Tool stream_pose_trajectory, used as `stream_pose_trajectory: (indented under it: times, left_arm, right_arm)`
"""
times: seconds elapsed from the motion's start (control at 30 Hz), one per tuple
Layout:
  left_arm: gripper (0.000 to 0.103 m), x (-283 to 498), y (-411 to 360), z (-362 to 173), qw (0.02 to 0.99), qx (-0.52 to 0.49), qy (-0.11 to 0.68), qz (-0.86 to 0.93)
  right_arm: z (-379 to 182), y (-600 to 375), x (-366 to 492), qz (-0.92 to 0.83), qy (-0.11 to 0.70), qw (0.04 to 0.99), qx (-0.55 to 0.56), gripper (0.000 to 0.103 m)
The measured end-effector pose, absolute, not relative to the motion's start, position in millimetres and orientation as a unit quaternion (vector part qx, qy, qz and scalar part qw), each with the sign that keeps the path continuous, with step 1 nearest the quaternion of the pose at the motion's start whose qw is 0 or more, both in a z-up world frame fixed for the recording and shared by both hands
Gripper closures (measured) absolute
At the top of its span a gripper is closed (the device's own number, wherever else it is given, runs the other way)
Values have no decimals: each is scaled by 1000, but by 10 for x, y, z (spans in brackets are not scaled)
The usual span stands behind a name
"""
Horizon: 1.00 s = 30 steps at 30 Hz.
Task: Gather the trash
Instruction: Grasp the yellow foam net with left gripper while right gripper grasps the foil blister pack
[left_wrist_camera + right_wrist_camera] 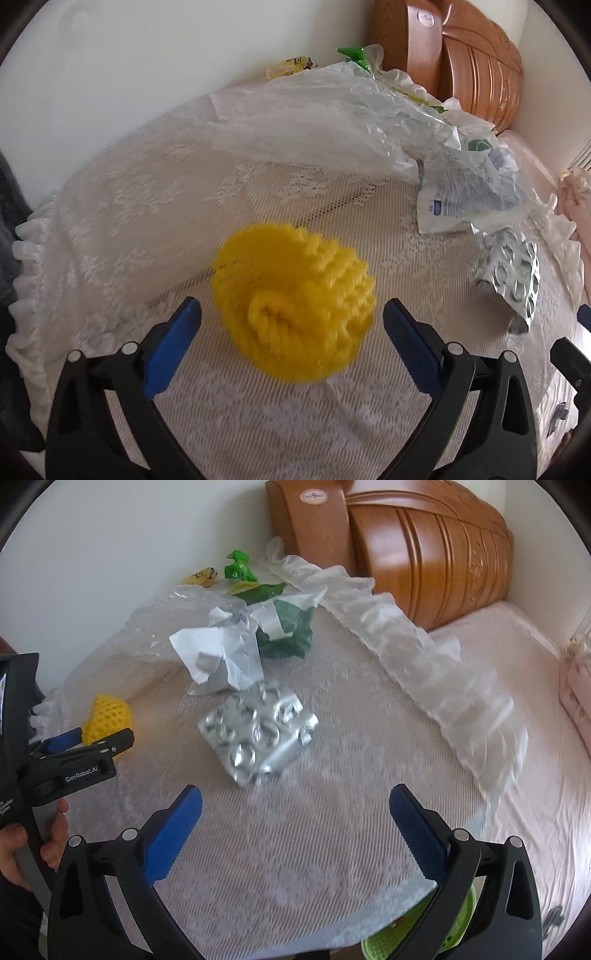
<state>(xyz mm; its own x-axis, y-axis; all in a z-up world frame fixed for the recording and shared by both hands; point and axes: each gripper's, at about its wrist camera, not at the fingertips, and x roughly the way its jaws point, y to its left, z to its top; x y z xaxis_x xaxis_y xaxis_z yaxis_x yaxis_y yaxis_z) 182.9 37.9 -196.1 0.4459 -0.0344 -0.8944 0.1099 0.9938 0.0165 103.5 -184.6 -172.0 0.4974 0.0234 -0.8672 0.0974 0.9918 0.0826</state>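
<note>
Much trash [258, 734] on lace-covered table [147, 206].

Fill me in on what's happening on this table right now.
A person is collecting trash from a lace-covered table with two hand-held grippers. The left hand-held gripper is open around a yellow foam net, not yet closed on it. The right hand-held gripper is open and empty, aimed at a crumpled silver blister pack. Crumpled paper, clear plastic and green wrappers lie beyond.

White lettering reading "GenRobot.AI" runs along the black plastic body of the left gripper [79, 738], while the print on the crumpled white paper leaflet [465, 192] is too small to read.
</note>
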Motion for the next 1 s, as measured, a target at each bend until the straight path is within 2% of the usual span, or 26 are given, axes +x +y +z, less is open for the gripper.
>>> stream_pose_trajectory:
  times: [0.27,0.37,0.63,0.93,1.0]
  left_arm:
    - [49,1867,375,-1999,848,45,526,-47]
    - [56,1835,421,-1941,848,34,525,-56]
    - [57,1650,526,-1757,854,24,516,-61]
    - [57,1403,636,-1601,857,26,511,-55]
    - [57,1370,643,-1580,858,21,510,-56]
  right_arm:
    - [-1803,-1801,1190,18,510,859,37,2]
    - [-1808,-1715,1268,48,511,858,-17,2]
    - [-1946,-1614,1709,117,522,834,-134,2]
    - [-2075,-1469,1838,153,528,815,-183,2]
    - [-2068,-1456,1824,155,525,817,-179,6]
